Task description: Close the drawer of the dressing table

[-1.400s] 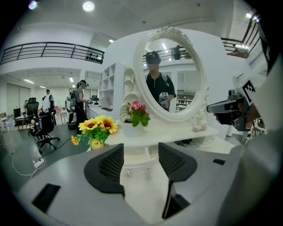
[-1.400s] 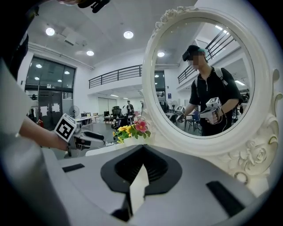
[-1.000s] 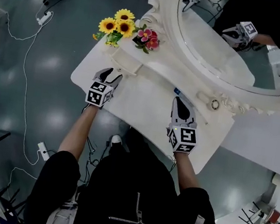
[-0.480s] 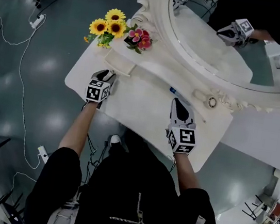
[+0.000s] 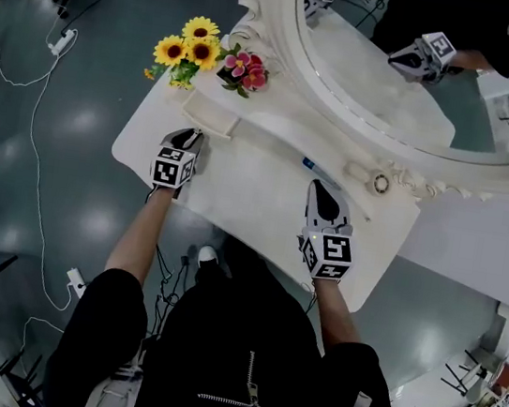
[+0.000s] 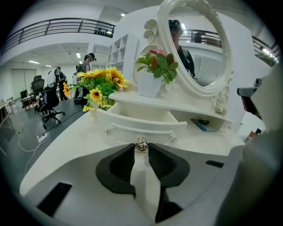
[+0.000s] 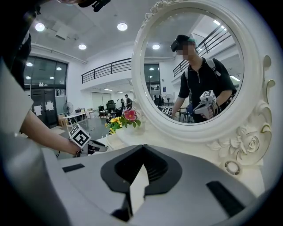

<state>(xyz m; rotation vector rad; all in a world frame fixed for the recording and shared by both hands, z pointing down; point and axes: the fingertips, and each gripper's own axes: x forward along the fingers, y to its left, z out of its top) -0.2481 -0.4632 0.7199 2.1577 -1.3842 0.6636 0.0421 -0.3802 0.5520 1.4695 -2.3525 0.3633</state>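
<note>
Currently you are pinching the small metal knob [image 6: 141, 145] with the left gripper [image 6: 141, 150], its jaws closed down to little more than the knob's width. The right gripper [image 7: 142, 158] is hovering over the tabletop [image 5: 257, 189], jaws together and holding nothing. The drawer [image 6: 132, 129] is sitting pulled out from under the shelf [image 6: 177, 102] at the table's left end, well short of closed.

Likely trouble, as a judgement: the knob is tiny and rounded, so the tips may be sliding off it if you are pushing at an angle. An off-line push could be skewing the drawer and jamming it in its slot. A hard shove could be jolting the flower pot [image 6: 149, 84] standing on the shelf just above.

The drawer front is facing straight back at your left gripper. Its long axis is running side to side, parallel to the shelf edge, so closing means pushing directly away from you.
</note>
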